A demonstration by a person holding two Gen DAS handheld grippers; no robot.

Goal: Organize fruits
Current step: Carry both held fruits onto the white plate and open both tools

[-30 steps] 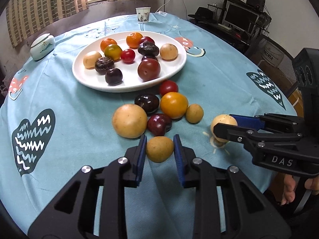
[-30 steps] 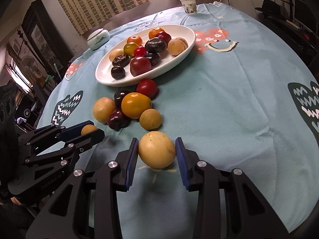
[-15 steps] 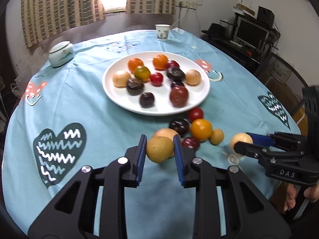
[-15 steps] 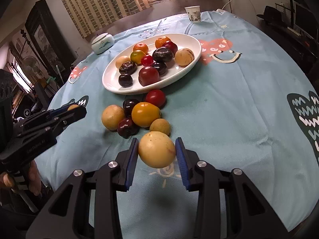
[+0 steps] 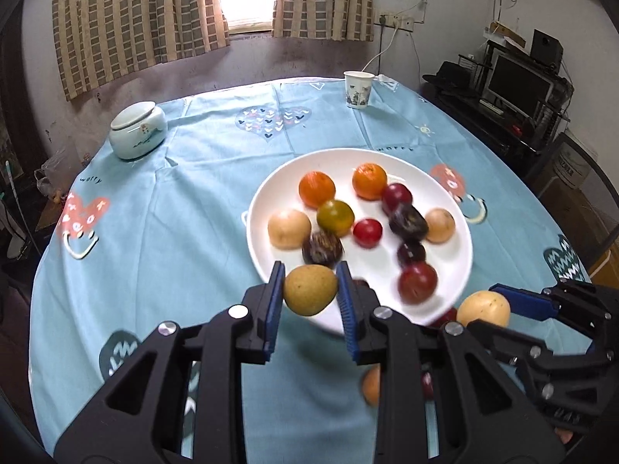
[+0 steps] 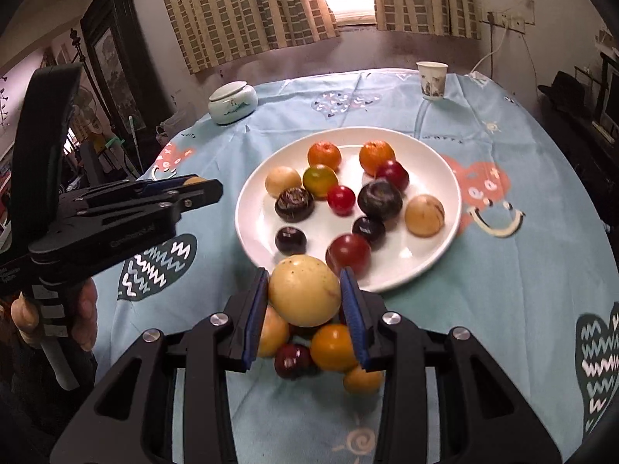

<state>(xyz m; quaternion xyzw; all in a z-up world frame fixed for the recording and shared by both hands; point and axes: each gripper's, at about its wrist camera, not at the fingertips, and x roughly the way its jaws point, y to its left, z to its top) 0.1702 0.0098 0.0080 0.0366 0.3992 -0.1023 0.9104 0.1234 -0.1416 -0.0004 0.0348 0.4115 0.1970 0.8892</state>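
My left gripper (image 5: 310,290) is shut on a small yellow-brown fruit (image 5: 309,290), held in the air over the near rim of the white plate (image 5: 462,266). My right gripper (image 6: 305,297) is shut on a larger pale yellow fruit (image 6: 305,290), raised just in front of the plate (image 6: 445,178). The plate holds several fruits: oranges, red tomatoes, dark plums and tan ones. Below the right gripper several loose fruits (image 6: 333,348) lie on the blue tablecloth. The right gripper (image 5: 483,309) shows at the lower right of the left wrist view; the left gripper (image 6: 193,185) at the left of the right wrist view.
A white lidded jar (image 5: 137,129) stands at the far left of the round table and a paper cup (image 5: 359,89) at the far edge. A person's hand (image 6: 83,313) grips the left tool's handle. A desk with a monitor (image 5: 518,85) stands to the right.
Both grippers have lifted their fruits off the cloth and carried them up and forward toward the plate. The loose pile now lies beneath and behind the fingers.
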